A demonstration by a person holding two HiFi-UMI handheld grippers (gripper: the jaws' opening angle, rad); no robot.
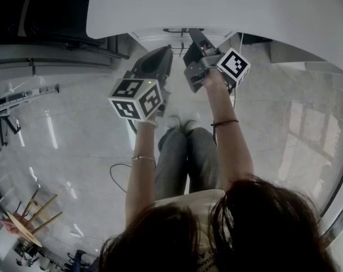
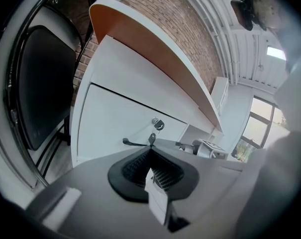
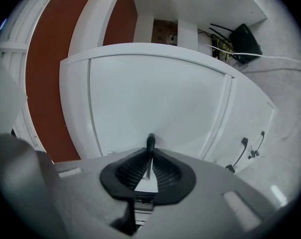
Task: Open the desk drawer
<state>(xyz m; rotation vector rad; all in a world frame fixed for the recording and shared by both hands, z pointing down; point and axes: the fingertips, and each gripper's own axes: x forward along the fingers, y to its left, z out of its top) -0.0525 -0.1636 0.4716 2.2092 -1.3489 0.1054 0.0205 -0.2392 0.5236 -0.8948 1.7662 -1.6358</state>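
Head view had the right gripper (image 1: pixel 192 37) right at the handle (image 1: pixel 176 30) under the desk (image 1: pixel 216 10), nearer than the left gripper (image 1: pixel 162 55); left gripper view showed jaws together on nothing; right gripper view showed jaws clamped on that handle, drawer (image 3: pixel 155 93) dead ahead.

Bright daylight; glare streaks on floor (image 1: pixel 52 129); strong fisheye, dark vignetted corners.

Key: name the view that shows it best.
Left gripper view: the key hangs in its lock, largest and clearest. Right gripper view shows it tiny, far right; head view hides it under the desk.
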